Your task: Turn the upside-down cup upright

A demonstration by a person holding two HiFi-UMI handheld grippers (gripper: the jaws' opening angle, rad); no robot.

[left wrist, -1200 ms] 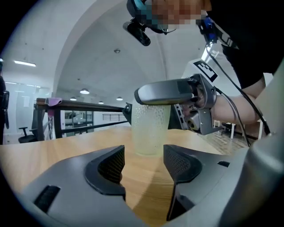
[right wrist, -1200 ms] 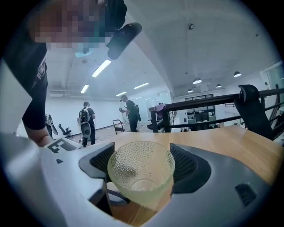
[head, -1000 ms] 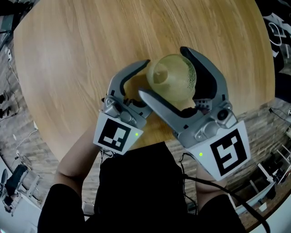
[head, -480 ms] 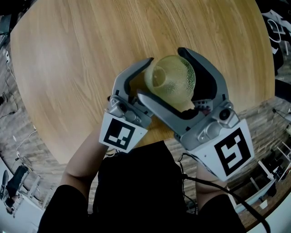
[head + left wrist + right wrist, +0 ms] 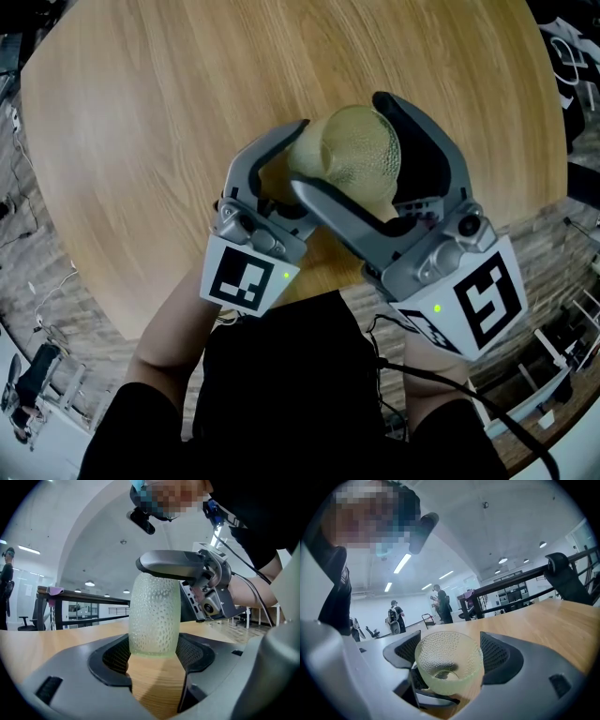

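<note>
Your right tongs (image 5: 449, 660) have rolled since the earlier frame, turning the cup (image 5: 352, 155) so its dimpled side, not its end, faces the head camera. On the left, your left tongs (image 5: 153, 656) are clenched on one end of the cup, pads touching both sides. The cup hangs tilted above the table (image 5: 169, 112). On the right, your right tongs grasp it too, its mouth facing their camera.

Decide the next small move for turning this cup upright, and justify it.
Probably rotate the cup until its mouth faces up, before setting it down. Both the left hand-held gripper and the right hand-held gripper clamp it, and its mouth points sideways at the right one's camera, not upward.
</note>
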